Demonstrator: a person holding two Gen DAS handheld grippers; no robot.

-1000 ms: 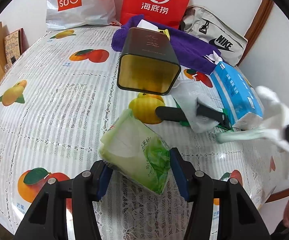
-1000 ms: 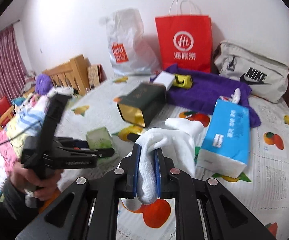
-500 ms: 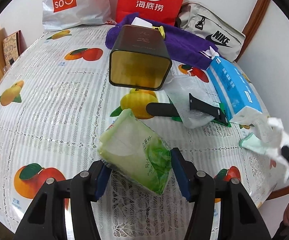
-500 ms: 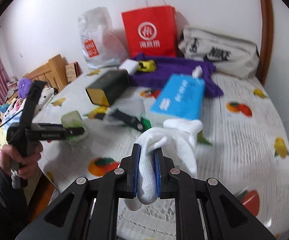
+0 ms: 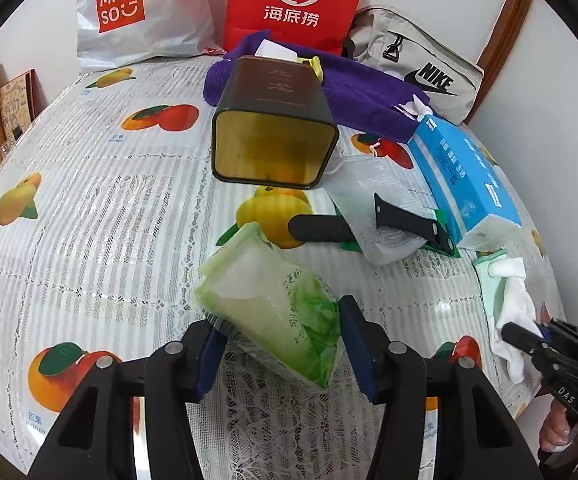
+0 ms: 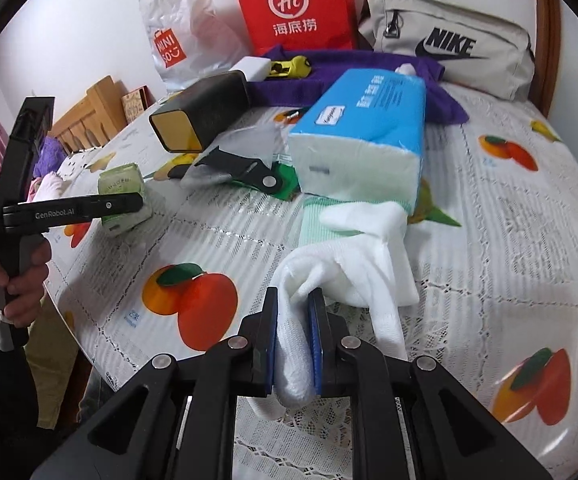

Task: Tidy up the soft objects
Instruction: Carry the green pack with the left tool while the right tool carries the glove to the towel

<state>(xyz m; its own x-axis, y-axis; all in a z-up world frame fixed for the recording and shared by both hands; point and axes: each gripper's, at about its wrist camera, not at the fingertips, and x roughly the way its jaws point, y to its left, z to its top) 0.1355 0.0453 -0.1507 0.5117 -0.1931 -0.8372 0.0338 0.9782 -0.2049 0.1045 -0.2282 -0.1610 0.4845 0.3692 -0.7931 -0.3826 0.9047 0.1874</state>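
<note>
Right tongs pinched tight on white cotton sock; lay it flat beside blue tissue pack; left tongs half-open, just closing around green wipes pouch, pads touching it

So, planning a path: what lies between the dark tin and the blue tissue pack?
In the left wrist view, a clear plastic bag with a black strap across it.

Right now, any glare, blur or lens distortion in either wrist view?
Left wrist view: strong fisheye bending, black vignette at the corners, specular glare on the glossy tablecloth; sharp overall. Right wrist view: same barrel distortion, slight softness on the white sock, glare patches on the cloth at right.
</note>
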